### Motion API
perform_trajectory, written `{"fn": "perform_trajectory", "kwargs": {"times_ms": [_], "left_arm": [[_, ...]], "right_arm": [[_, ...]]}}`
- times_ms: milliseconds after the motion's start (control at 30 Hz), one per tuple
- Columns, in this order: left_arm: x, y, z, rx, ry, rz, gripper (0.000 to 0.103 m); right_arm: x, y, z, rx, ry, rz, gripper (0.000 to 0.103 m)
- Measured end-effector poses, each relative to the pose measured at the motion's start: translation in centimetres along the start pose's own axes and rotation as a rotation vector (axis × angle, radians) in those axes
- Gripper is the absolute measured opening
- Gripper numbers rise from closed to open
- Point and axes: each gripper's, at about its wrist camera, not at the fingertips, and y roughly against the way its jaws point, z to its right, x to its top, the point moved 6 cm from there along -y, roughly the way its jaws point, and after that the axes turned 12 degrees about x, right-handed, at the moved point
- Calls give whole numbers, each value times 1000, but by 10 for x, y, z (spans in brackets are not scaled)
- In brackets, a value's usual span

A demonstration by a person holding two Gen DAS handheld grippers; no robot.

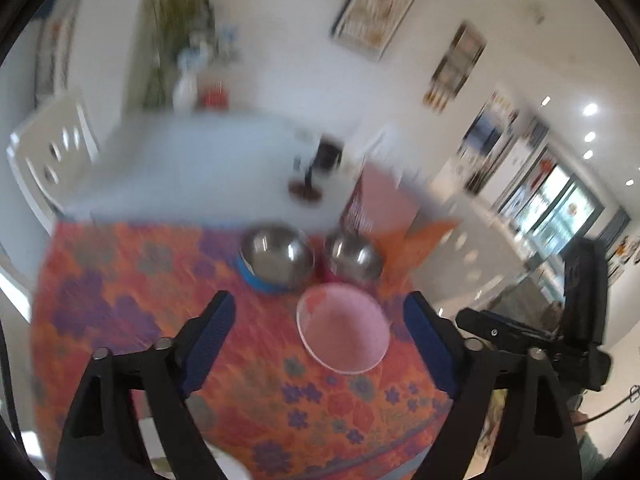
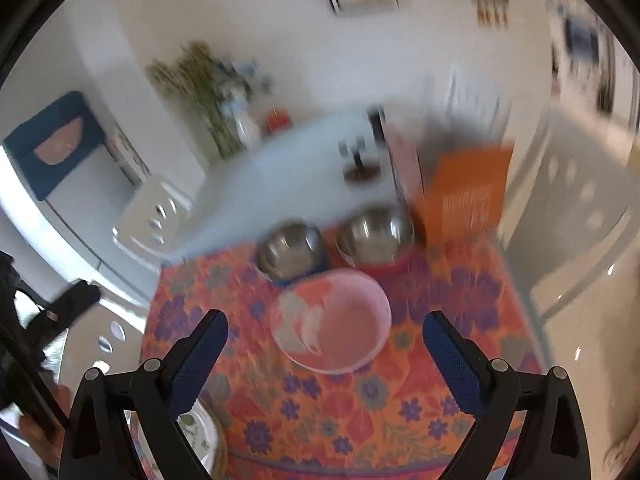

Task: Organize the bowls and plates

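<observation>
A pink plastic bowl [image 1: 344, 330] [image 2: 332, 322] stands on the orange floral tablecloth [image 1: 132, 280] [image 2: 452, 296]. Behind it stand two steel bowls, the left one [image 1: 276, 254] [image 2: 290, 250] on a blue base, the right one [image 1: 354, 256] [image 2: 374, 234] on a red base. My left gripper [image 1: 320, 316] is open and empty above the cloth, the pink bowl between its fingers. My right gripper [image 2: 326, 334] is open and empty, hovering over the pink bowl. A floral plate's edge [image 2: 202, 436] shows under the right gripper's left finger.
An orange box [image 2: 468, 196] [image 1: 416, 244] and a pink box [image 1: 380, 200] [image 2: 404, 160] stand behind the steel bowls. A white table [image 1: 192, 164] with a dark stand [image 1: 308, 188] lies beyond, with a white chair [image 1: 52, 152] at its left. Both views are motion-blurred.
</observation>
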Motion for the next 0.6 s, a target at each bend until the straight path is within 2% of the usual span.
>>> {"fn": "perform_trajectory", "kwargs": {"times_ms": [133,200,267,300,400,433,533,600], "left_arm": [[-34,-83,14,77,50,-182,63],[-49,-118,10,112,108,-249,56],[-62,-141,10,111,163,-291,49],[-66,-144,6,112,184,-299,44],[-78,-160,3,114,228,-319,22],[-82,-164,2,111,242,-325,17],[-89,-170,4,96,268,-329,14],[-90,-170,8,90,260,-321,14]], "right_arm": [[-12,-63,52,42,-48,-142,93],[-16,-86,69,49,-47,-183,82],[-22,-113,85,57,-47,-230,75],[-23,-123,91,64,-47,-246,71],[-29,-149,105,74,-36,-300,59],[-31,-155,107,86,-34,-312,57],[-36,-166,109,119,-16,-315,46],[-41,-171,110,110,-7,-325,30]]}}
